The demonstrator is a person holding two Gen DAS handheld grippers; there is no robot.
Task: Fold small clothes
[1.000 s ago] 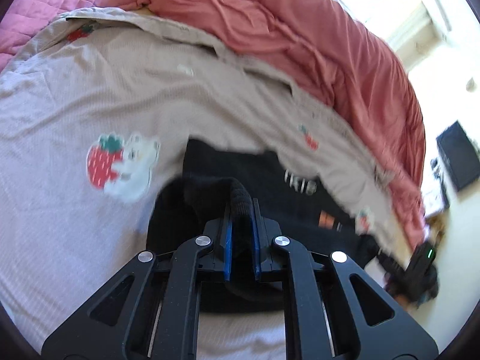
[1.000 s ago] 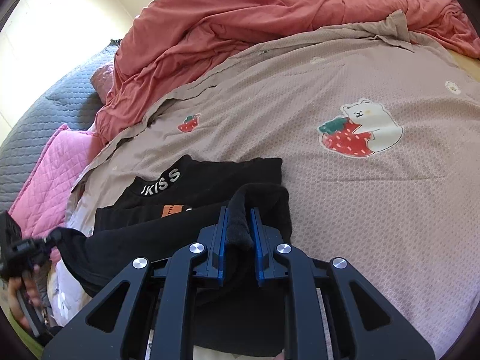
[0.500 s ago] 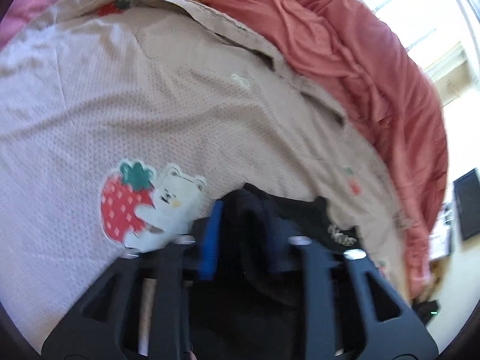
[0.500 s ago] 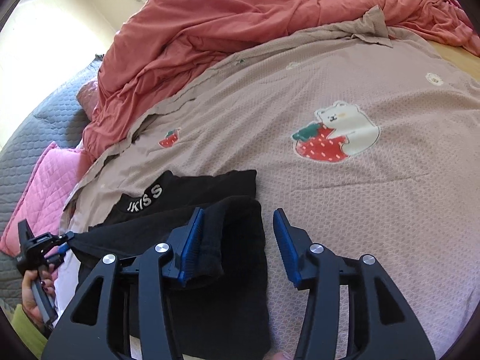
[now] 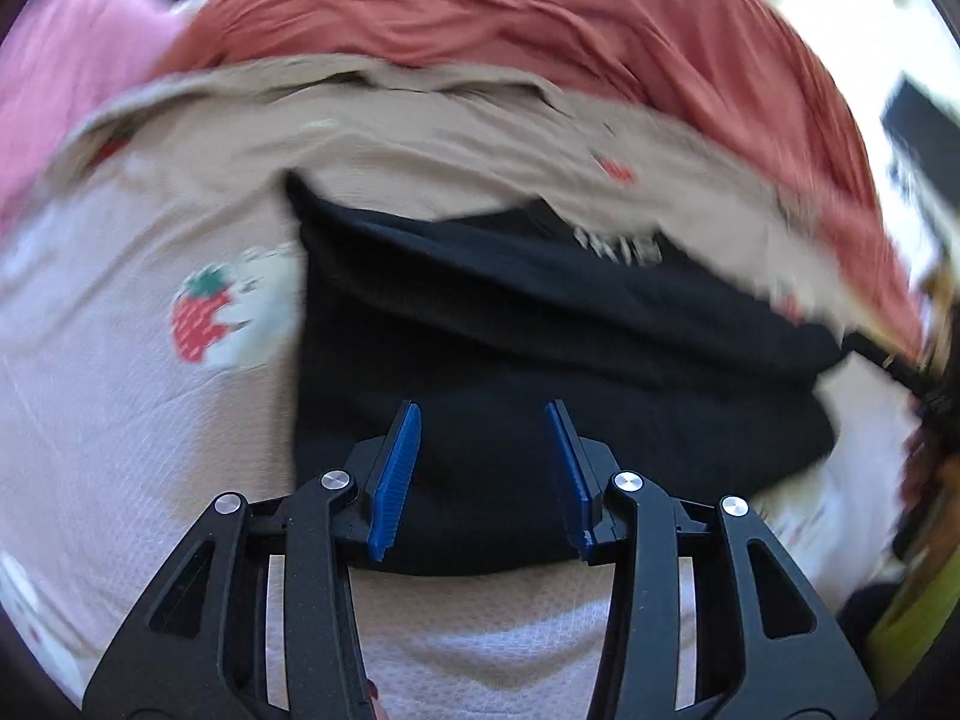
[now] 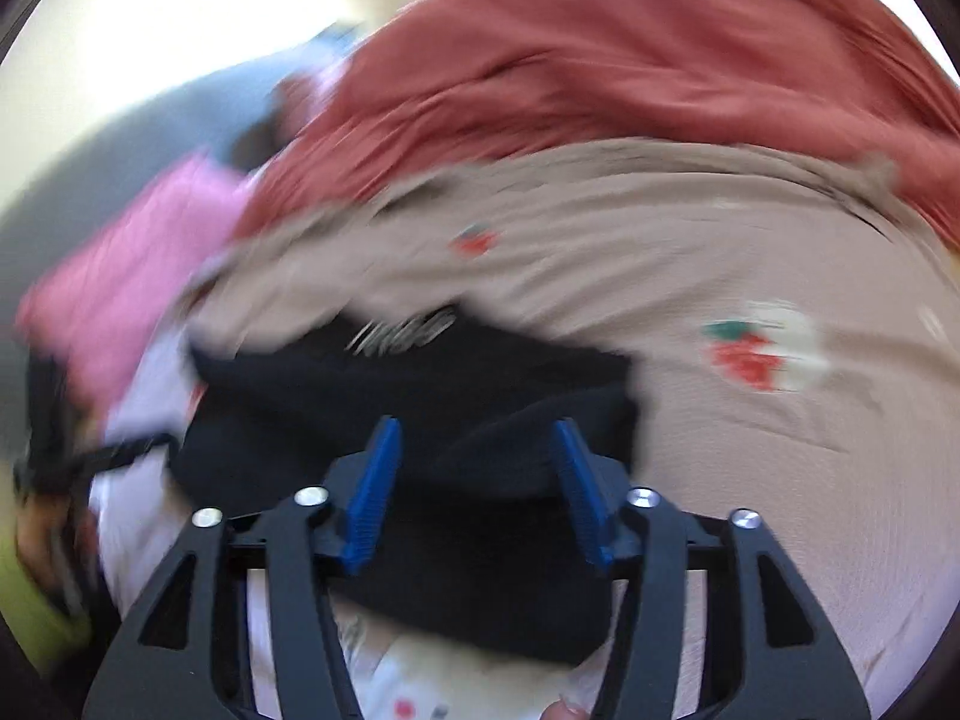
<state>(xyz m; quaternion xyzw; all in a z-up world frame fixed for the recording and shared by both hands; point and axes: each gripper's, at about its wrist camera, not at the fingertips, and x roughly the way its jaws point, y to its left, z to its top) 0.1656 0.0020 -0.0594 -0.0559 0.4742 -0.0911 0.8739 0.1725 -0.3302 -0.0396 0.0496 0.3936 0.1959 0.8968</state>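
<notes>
A black garment [image 5: 540, 348] with white lettering near its far edge lies folded over on the beige bedspread [image 5: 120, 420]. It also shows in the right wrist view [image 6: 468, 420]. My left gripper [image 5: 483, 414] is open and empty, its blue pads just above the garment's near fold. My right gripper [image 6: 474, 429] is open and empty over the garment's near right part. Both views are blurred by motion.
The beige bedspread [image 6: 780, 510] carries a strawberry-and-bear patch [image 5: 210, 318], which also shows in the right wrist view [image 6: 762, 348]. A rumpled red blanket [image 5: 540, 30] lies behind. A pink quilted pillow [image 6: 132, 264] is at the left. A dark box [image 5: 924, 120] sits far right.
Both grippers were shut on the black garment's fold one second ago. They opened and let it go, and both have drawn back while the garment lies flat.
</notes>
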